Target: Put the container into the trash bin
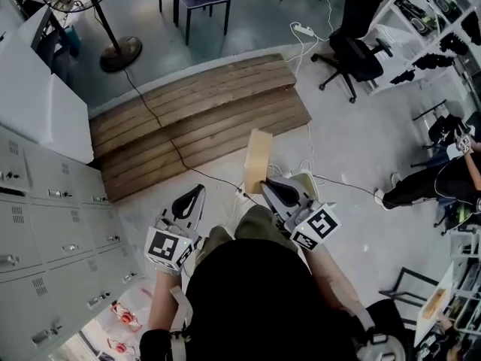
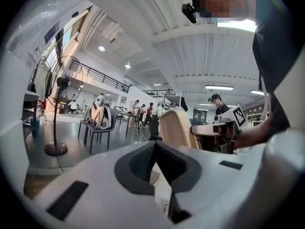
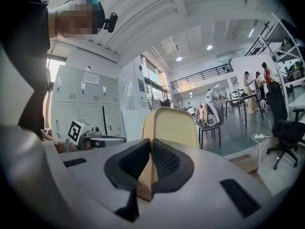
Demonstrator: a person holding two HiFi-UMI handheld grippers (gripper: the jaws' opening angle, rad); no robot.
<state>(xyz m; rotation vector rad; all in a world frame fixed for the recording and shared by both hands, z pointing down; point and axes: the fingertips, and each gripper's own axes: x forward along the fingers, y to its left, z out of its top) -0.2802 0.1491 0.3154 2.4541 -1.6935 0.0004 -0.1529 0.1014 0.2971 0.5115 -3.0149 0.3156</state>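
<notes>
A flat tan paper container (image 1: 258, 160) is held upright out in front of me, above the floor. My right gripper (image 1: 272, 190) is shut on its lower edge. In the right gripper view the container (image 3: 174, 125) rises between the black pads of that gripper (image 3: 151, 149). My left gripper (image 1: 192, 201) is to the left of the container, a short way apart from it. Its jaws are shut with nothing in them (image 2: 155, 147). The left gripper view shows the container (image 2: 175, 128) and the right gripper (image 2: 214, 130) to its right. No trash bin shows in any view.
A low wooden platform (image 1: 203, 119) lies ahead with a black cable across it. Grey lockers (image 1: 45, 232) line the left side. A fan stand (image 1: 120, 51) is at the far left, an office chair (image 1: 353, 51) at the far right, and a person (image 1: 443, 179) sits at the right edge.
</notes>
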